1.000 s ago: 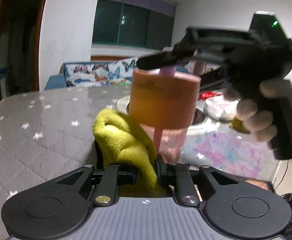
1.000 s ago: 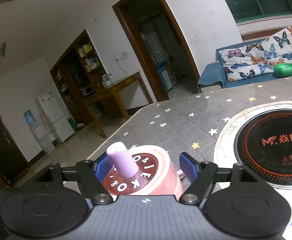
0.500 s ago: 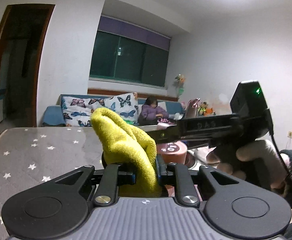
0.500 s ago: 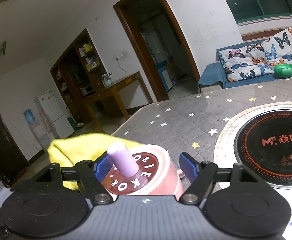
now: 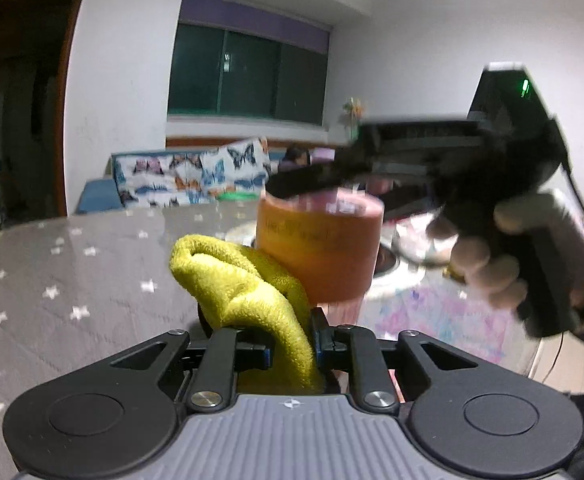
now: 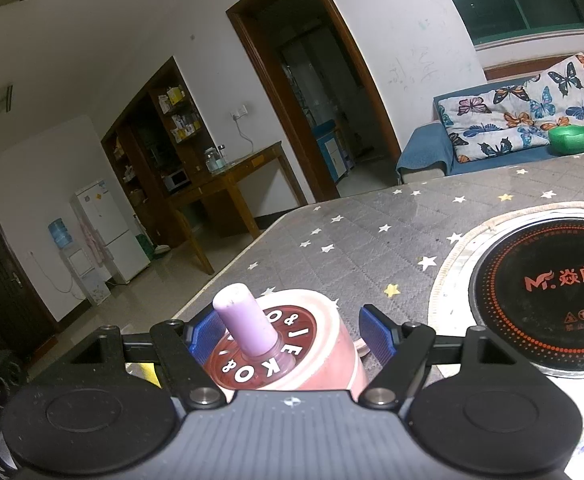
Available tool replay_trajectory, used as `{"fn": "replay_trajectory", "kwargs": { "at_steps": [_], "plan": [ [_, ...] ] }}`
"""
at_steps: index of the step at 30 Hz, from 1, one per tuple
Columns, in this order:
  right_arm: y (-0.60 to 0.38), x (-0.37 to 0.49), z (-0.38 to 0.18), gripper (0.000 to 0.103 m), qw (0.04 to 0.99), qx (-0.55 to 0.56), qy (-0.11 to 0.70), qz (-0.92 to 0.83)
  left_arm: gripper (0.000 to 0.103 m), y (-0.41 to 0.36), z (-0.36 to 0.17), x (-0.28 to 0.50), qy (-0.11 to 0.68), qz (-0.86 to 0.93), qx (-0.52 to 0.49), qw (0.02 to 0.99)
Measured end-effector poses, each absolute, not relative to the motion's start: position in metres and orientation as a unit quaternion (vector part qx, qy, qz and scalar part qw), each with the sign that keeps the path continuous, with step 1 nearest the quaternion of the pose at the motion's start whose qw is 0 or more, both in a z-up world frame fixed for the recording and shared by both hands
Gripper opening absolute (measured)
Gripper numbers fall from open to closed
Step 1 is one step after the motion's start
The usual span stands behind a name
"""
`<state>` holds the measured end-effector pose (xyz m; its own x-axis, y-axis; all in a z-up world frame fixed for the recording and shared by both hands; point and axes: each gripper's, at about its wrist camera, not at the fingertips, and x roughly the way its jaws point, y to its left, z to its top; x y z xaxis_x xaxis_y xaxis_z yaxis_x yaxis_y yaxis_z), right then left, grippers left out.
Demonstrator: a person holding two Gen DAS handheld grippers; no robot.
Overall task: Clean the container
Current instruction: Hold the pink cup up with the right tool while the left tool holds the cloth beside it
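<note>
The container is a pink cup (image 5: 318, 248) with a brown lettered lid and a purple straw (image 6: 247, 326). My right gripper (image 6: 287, 334) is shut on the cup just below its lid (image 6: 269, 346) and holds it above the table. My left gripper (image 5: 292, 350) is shut on a yellow cloth (image 5: 243, 288), which is pressed against the cup's lower left side. The right gripper (image 5: 432, 168) and the hand that holds it show blurred in the left wrist view.
The table (image 6: 372, 236) has a grey cover with white stars. A round black induction hob (image 6: 548, 296) is set into it at the right. A sofa with butterfly cushions (image 6: 524, 116) and a green bowl (image 6: 570, 138) stand behind the table.
The left gripper with the yellow cloth rose up along the cup to lid height half a second ago and has come back down to the cup's lower side. The right gripper kept still.
</note>
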<state>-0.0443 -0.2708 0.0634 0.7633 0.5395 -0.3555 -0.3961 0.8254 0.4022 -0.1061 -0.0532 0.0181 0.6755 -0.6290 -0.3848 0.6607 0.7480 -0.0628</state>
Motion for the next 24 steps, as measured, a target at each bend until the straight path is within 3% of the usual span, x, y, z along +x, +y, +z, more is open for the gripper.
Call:
{"fn": "replay_trajectory", "kwargs": {
  "at_steps": [7, 9, 11, 24],
  "plan": [
    [-0.270, -0.043, 0.063, 0.076, 0.926, 0.153, 0.234, 0.253, 0.022, -0.058, 0.009, -0.106, 0.210, -0.341, 0.052, 0.915],
    [-0.270, -0.043, 0.063, 0.076, 0.926, 0.153, 0.234, 0.253, 0.038, -0.057, 0.011, -0.107, 0.207, -0.336, 0.050, 0.917],
    [-0.272, -0.045, 0.067, 0.076, 0.926, 0.155, 0.235, 0.253, 0.046, -0.057, 0.014, -0.107, 0.203, -0.332, 0.046, 0.920],
    [-0.274, -0.041, 0.068, 0.076, 0.926, 0.155, 0.234, 0.252, 0.048, -0.033, 0.019, -0.092, 0.206, -0.322, -0.048, 0.923]
  ]
}}
